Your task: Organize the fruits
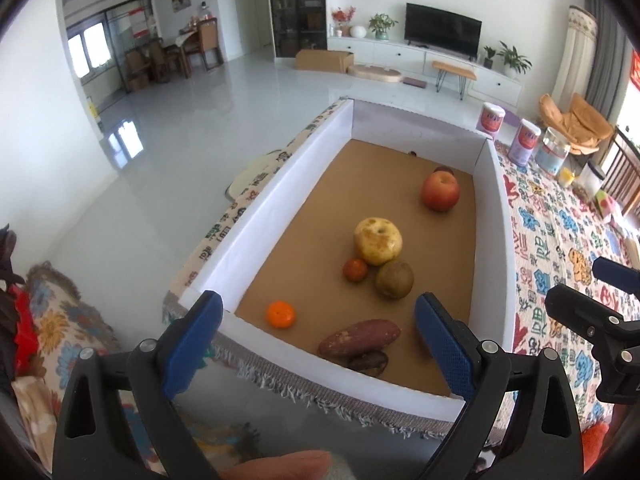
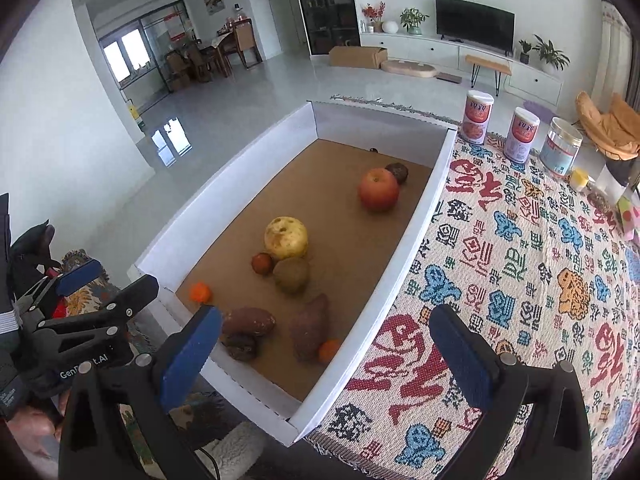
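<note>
A white-walled cardboard box [image 1: 280, 184] [image 2: 412, 240] holds the fruit. In it lie a red apple [image 1: 440, 191] [image 2: 378, 189], a yellow pear [image 1: 377, 240] [image 2: 286, 237], a small red fruit [image 1: 355, 269] [image 2: 262, 263], a green-brown kiwi [image 1: 394, 279] [image 2: 291, 274], a mandarin [image 1: 281, 314] [image 2: 200, 292], a sweet potato [image 1: 359, 337] [image 2: 247, 321] and a dark wrinkled fruit [image 1: 370, 362] [image 2: 241, 346]. The right view shows a second sweet potato [image 2: 309, 326] and second mandarin [image 2: 329, 350]. My left gripper [image 1: 318, 312] is open above the box's near end. My right gripper [image 2: 324, 334] is open over the box's near right wall.
The box sits on a patterned tablecloth [image 2: 520, 264]. Two tall cans [image 2: 478, 117] [image 2: 521, 134] and a clear jar [image 2: 561, 152] stand at the table's far right. A small dark fruit [image 2: 397, 173] lies behind the apple. The floor drops away left of the table.
</note>
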Motion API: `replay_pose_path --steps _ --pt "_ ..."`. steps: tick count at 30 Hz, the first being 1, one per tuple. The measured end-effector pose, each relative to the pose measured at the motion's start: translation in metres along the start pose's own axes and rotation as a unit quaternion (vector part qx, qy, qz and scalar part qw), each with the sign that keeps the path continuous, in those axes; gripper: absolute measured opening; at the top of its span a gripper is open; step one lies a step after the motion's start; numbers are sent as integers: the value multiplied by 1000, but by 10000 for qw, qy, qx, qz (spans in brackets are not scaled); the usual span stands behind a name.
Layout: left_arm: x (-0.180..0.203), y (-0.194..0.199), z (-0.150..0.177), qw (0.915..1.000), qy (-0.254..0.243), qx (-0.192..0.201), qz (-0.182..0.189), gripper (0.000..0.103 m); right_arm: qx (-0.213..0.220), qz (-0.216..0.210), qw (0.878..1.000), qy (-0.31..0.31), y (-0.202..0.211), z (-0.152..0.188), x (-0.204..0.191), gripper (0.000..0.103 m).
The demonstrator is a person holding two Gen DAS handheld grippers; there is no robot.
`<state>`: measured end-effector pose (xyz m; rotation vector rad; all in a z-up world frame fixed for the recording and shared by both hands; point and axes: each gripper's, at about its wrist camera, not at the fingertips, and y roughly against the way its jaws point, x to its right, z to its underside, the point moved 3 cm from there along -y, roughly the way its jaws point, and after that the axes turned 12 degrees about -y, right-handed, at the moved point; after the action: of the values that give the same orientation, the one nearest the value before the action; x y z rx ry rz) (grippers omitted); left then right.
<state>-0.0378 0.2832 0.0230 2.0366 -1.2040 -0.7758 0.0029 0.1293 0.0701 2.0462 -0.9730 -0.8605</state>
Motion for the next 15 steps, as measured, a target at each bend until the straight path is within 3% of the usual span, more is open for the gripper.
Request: replay_pose_path --steps 10,15 --pt "-2 -8 -2 9998 -131 -57 -133 100 -87 142 9998 143 -13 -4 -15 103" --pt "-16 -17 -1 9995 134 -275 -44 99 -157 295 9992 197 -22 -4 -19 103"
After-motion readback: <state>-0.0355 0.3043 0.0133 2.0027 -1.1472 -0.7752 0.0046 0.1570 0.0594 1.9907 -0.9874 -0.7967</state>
